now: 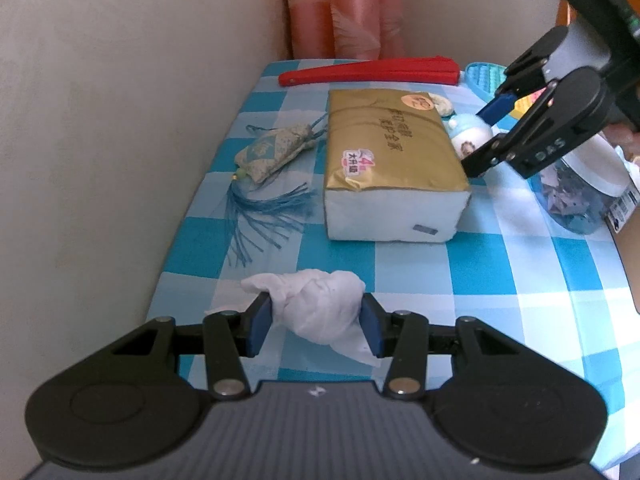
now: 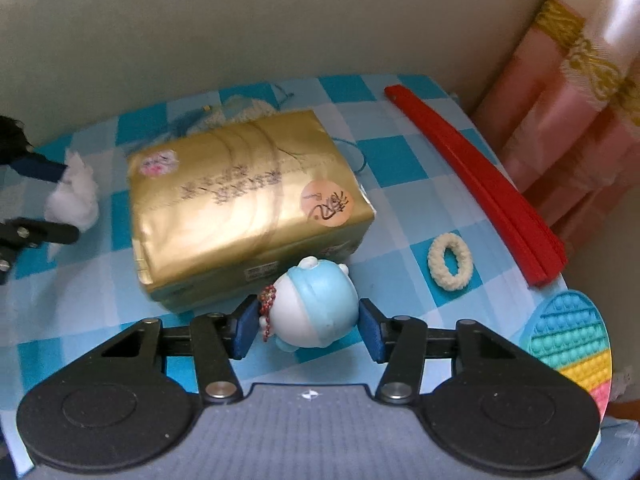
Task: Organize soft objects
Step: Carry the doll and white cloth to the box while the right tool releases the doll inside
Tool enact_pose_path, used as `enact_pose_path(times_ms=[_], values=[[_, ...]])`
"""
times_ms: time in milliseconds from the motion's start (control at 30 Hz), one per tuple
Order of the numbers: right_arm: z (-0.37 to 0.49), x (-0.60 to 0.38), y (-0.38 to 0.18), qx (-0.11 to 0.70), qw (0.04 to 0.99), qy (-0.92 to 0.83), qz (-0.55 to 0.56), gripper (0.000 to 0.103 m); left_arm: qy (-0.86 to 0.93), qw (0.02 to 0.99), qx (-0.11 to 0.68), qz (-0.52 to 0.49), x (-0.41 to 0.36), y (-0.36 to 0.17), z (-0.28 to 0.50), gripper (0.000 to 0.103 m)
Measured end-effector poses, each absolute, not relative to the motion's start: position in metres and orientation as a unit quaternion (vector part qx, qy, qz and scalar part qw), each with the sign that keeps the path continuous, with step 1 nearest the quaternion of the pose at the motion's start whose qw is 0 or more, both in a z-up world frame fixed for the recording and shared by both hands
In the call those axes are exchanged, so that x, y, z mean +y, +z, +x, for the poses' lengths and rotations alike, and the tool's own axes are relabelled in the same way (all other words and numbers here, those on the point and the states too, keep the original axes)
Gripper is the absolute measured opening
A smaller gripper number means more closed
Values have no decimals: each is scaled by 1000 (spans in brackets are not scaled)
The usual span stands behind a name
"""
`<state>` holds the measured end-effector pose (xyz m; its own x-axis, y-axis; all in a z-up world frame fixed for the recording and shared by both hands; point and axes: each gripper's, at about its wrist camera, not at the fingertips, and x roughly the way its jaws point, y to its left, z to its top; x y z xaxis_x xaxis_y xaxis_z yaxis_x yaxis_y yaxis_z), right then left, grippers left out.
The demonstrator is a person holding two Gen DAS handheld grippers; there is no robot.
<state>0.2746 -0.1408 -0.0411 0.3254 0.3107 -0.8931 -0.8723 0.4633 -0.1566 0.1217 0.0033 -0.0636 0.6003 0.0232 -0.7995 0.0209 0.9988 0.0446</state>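
The left gripper (image 1: 316,326) is pinching a crumpled white tissue wad (image 1: 320,312), both blue pads pressed into its sides, near the front edge of the blue-and-white checked tablecloth (image 1: 440,264). Beyond it, in the middle of the table, lies a gold tissue pack (image 1: 384,144), and to its left a small embroidered sachet (image 1: 268,152) with a blue tassel fanned toward the near side.

The right gripper (image 2: 308,326) sits around a blue-and-white round toy figure (image 2: 316,306) with a red bead chain, just beside the near side of the gold pack. Its left pad touches the toy's bead side; the right pad looks to be at the toy's edge, though I cannot tell whether it presses.

Further right lie a cream scrunchie (image 2: 450,262), a closed red folding fan (image 2: 480,188) and a rainbow pop-bubble mat (image 2: 572,340)
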Motion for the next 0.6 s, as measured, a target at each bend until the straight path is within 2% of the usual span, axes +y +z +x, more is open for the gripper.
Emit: enact_pose_path(times_ms=[600], values=[[161,-220,43,407,802,345,-267,57,-66,901,420,91,-19,-32,68,46]])
